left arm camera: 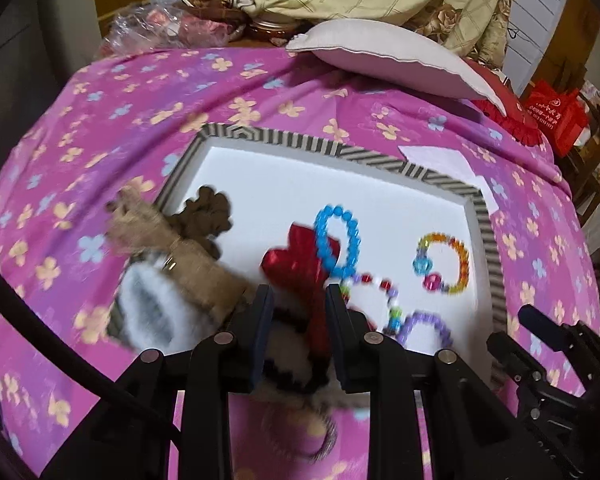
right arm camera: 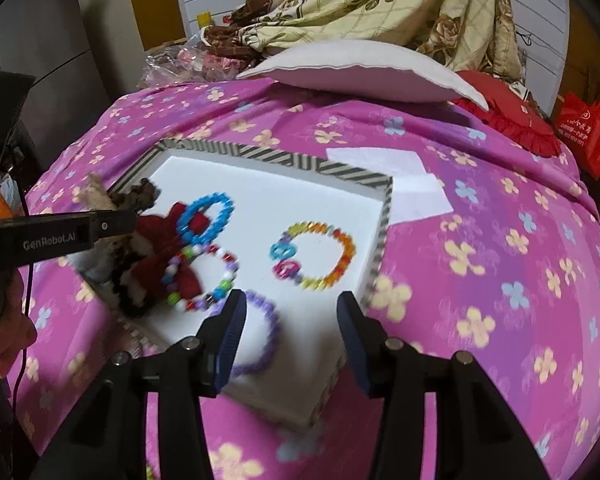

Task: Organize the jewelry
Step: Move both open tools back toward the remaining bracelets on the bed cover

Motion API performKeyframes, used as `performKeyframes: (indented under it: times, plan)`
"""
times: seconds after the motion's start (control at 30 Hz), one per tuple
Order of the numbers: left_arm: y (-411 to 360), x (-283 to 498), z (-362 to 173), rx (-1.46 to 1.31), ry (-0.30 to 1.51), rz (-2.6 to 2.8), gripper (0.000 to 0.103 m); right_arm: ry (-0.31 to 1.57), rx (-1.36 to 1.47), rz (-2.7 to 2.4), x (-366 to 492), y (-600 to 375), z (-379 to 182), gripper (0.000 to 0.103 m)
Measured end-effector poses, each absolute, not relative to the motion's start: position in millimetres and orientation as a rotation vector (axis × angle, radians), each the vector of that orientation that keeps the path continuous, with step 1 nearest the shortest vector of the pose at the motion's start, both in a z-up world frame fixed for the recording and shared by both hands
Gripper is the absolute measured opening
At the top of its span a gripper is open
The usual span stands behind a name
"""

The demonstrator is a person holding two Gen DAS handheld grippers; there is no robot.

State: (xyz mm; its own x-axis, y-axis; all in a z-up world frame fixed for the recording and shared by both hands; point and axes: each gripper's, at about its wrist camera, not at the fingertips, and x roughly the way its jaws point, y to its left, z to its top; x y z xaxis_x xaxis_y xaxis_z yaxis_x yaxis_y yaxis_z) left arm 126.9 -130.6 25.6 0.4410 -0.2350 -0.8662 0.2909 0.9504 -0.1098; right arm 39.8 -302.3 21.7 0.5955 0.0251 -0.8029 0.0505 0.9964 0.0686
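Observation:
A white tray with a striped rim [left arm camera: 380, 160] [right arm camera: 340, 174] lies on the pink flowered bedspread. In it lie a blue bead bracelet [left arm camera: 336, 236] [right arm camera: 206, 218], a rainbow bracelet [left arm camera: 446, 262] [right arm camera: 316, 256], a mixed-colour bead bracelet [right arm camera: 200, 276] and a purple bracelet [right arm camera: 260, 332]. My left gripper [left arm camera: 298, 300] is shut on a plush hair ornament with a red bow [left arm camera: 300, 264] [right arm camera: 160, 256] at the tray's near left corner. My right gripper [right arm camera: 290, 328] is open and empty above the tray's near edge, over the purple bracelet.
A white pillow [right arm camera: 360, 72] and a floral quilt [right arm camera: 380, 4] lie at the back of the bed. A white paper [right arm camera: 400, 184] lies right of the tray. A red bag [right arm camera: 588, 136] stands at the far right.

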Motion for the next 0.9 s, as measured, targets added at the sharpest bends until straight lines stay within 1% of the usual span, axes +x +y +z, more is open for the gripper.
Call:
performKeyframes:
  times: [0.2,0.37,0.57,0.9]
  plan:
    - [-116,93,32,0.093,1.020,-0.303,0.039,0.910,0.103,-0.008,11,-284,29,0.052]
    - [-100,68,40,0.095,0.968,-0.282,0.039,0.908,0.118,0.006,-9,-269,32,0.058]
    - [-88,42,44,0.108,0.921,-0.272,0.039,0.904,0.119,0.017,-31,-257,35,0.058]
    - [-72,17,43,0.095,0.907,-0.262,0.039,0.930,0.121,0.039,-59,-241,25,0.058]
